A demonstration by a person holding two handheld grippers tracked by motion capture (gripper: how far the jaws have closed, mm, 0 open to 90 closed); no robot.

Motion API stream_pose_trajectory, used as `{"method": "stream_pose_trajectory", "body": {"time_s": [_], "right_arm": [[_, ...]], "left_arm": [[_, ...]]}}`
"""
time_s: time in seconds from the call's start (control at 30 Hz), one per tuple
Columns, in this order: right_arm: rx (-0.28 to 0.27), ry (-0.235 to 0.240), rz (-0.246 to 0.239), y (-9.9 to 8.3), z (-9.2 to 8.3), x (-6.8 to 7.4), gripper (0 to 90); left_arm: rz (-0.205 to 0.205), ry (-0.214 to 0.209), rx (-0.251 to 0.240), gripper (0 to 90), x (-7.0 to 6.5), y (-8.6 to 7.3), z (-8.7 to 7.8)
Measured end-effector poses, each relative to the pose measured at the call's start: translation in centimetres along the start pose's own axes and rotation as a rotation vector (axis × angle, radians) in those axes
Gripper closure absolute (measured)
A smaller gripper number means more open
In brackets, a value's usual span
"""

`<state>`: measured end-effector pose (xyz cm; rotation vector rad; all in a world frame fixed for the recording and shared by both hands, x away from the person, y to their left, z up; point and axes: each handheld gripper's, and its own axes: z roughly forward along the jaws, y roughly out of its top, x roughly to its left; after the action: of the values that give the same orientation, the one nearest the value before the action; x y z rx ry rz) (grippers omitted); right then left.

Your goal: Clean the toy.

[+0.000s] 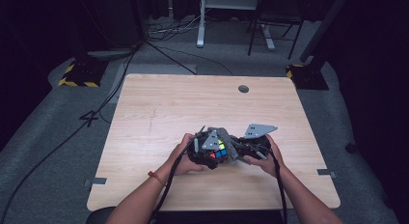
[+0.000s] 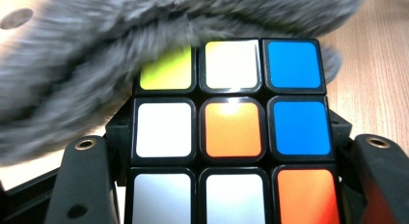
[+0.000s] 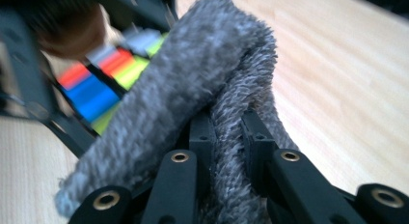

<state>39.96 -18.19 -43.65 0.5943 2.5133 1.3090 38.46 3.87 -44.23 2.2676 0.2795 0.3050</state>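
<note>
Rubik's cube [image 2: 231, 132], clamped between the jaws of our left gripper [image 1: 205, 149], sits low over the near middle of the wooden table [image 1: 159, 108] as we wipe it with a grey fuzzy cloth [image 3: 193, 89]. Our right gripper [image 1: 251, 144] has its jaws pinched together on a fold of that cloth, the pile bunched between the black fingers [image 3: 178, 185] in the right gripper view.

From the high view, the two grippers meet nose to nose, the cube on the left and the cloth reaching in from the right, draped over the cube's upper edge. In the left gripper view the cloth lies across the far row of the face turned to the camera, covering part of the yellow-green tile and brushing the rim above the white and blue ones; the orange centre and the rows nearer the jaws stay bare. The cloth is blurred there, which we read as a stroke under way.

We judge that the next pass depends on this: the cloth's long fold runs across the cube's top edge, so the right hand, the nearer one to the uncovered rows, would have to draw it down over the face, while the left simply holds the cube steady.
</note>
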Motion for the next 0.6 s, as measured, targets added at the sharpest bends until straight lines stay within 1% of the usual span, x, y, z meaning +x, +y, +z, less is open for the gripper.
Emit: {"method": "stream_pose_trajectory", "body": {"time_s": [0.07, 0.13, 0.2, 0.27, 0.3, 0.37, 0.43, 0.53, 0.6], "right_arm": [[0.015, 0.012, 0.033, -0.6, 0.2, -0.5, 78.6], [0.024, 0.02, 0.051, -0.9, 0.2, -0.7, 78.6], [0.028, 0.02, 0.053, -1.0, 0.2, -0.8, 78.6], [0.023, 0.022, 0.055, -1.0, 0.1, -0.7, 78.6], [0.011, 0.016, 0.048, -0.9, -0.1, -0.5, 78.6], [-0.021, 0.021, 0.049, -0.7, -0.5, -0.3, 78.7], [-0.054, 0.031, 0.038, -0.2, -1.0, 0.2, 78.7], [-0.08, 0.014, 0.011, 0.4, -1.4, 1.0, 78.8], [-0.104, 0.018, 0.013, 0.6, -1.7, 1.2, 78.8]], "left_arm": [[0.003, 0.003, -0.012, 33.5, 0.0, 0.2, -0.3], [0.005, 0.002, -0.035, 33.6, 0.1, 0.3, -0.6], [0.005, 0.003, -0.047, 33.6, 0.0, 0.4, -0.8], [0.011, 0.009, -0.045, 33.5, -0.1, 0.4, -0.9], [0.012, 0.009, -0.045, 33.5, -0.1, 0.4, -0.9], [0.001, 0.01, -0.042, 33.5, 0.0, 0.3, -0.8], [-0.005, 0.012, -0.023, 33.5, 0.1, 0.1, -0.6], [-0.009, 0.006, -0.021, 33.4, 0.2, 0.0, -0.3], [-0.012, 0.006, -0.015, 33.5, 0.2, 0.1, -0.2]]}}
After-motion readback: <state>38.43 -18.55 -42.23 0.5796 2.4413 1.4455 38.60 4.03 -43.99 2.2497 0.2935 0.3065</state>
